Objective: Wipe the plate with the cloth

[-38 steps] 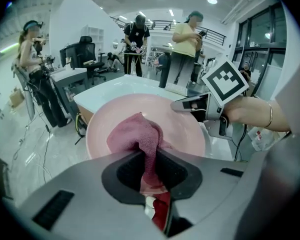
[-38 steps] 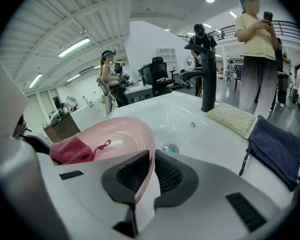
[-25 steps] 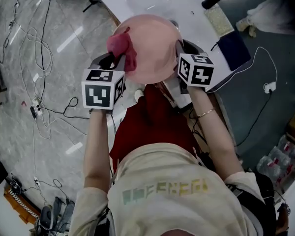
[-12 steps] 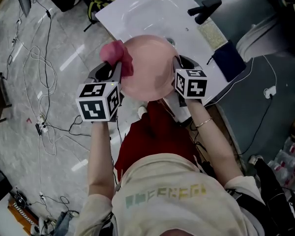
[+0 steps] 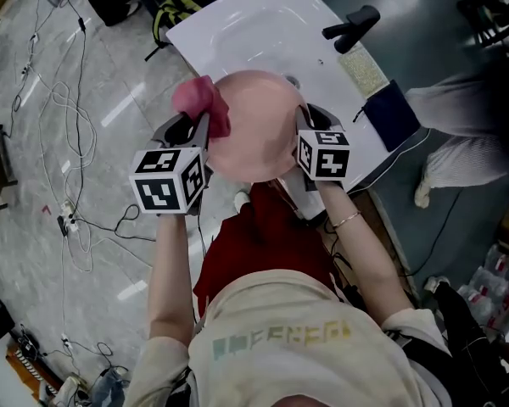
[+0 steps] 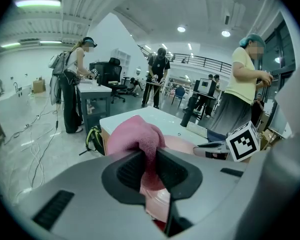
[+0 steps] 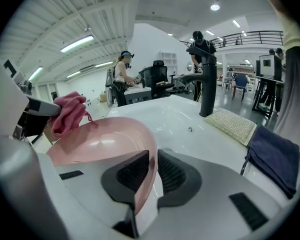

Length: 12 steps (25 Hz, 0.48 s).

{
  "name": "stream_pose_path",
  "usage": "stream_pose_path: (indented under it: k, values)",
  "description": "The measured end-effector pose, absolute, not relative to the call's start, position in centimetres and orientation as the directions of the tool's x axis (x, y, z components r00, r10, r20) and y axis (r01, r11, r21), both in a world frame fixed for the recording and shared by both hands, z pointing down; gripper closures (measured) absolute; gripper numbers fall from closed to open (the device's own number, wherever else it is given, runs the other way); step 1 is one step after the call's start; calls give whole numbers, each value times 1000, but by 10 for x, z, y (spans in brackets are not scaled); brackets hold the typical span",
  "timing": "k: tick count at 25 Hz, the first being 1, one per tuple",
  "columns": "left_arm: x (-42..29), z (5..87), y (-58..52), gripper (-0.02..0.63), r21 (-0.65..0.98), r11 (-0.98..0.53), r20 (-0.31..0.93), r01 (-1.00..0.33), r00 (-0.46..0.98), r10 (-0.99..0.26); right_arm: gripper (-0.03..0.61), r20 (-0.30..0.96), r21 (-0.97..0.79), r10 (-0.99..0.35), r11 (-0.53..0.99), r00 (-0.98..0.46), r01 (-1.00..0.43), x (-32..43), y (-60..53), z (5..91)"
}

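Between the two grippers, over the near edge of a white washbasin (image 5: 254, 24): a pink plate (image 5: 259, 134), held off the basin and tilted.

Right gripper (image 7: 152, 161): clamped on the plate's right rim. The rim runs edge-on between the two jaws, and the bowl of the plate spreads away to this gripper's left.

Left gripper (image 6: 149, 159): clenched on a pink cloth (image 6: 137, 134). The cloth is pinched between the jaws and bulges up above them in a loose wad. In the right gripper view the wad rests against the plate's far-left rim, with a thread hanging onto the pink surface.

Marker cubes: one on each gripper, both on the near side of the plate. The right one (image 6: 246, 141) shows across the plate in the left gripper view.

Beyond the right gripper: a black faucet (image 5: 352, 22) upright on the basin top. Just right of it lies a beige textured pad (image 5: 363, 70), then a dark blue cloth (image 5: 394, 108) at the counter's end.

Left of the left gripper: grey glossy floor with loose cables (image 5: 64, 134).

Past the left gripper's jaws: several people standing at tables, well apart from the basin.
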<state>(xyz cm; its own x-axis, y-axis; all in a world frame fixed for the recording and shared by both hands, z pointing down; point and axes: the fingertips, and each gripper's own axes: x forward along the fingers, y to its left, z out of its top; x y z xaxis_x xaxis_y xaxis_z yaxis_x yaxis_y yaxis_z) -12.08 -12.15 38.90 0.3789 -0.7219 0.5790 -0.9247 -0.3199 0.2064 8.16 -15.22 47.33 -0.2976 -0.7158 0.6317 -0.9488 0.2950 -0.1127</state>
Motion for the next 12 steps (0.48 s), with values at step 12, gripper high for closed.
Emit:
stream_pose_path:
  k: [12]
  values:
    - [-126,393,-120,546,228,-301,572,-926,377,-729,525,606,-115,-737,291,-300,-950,80,-150,473]
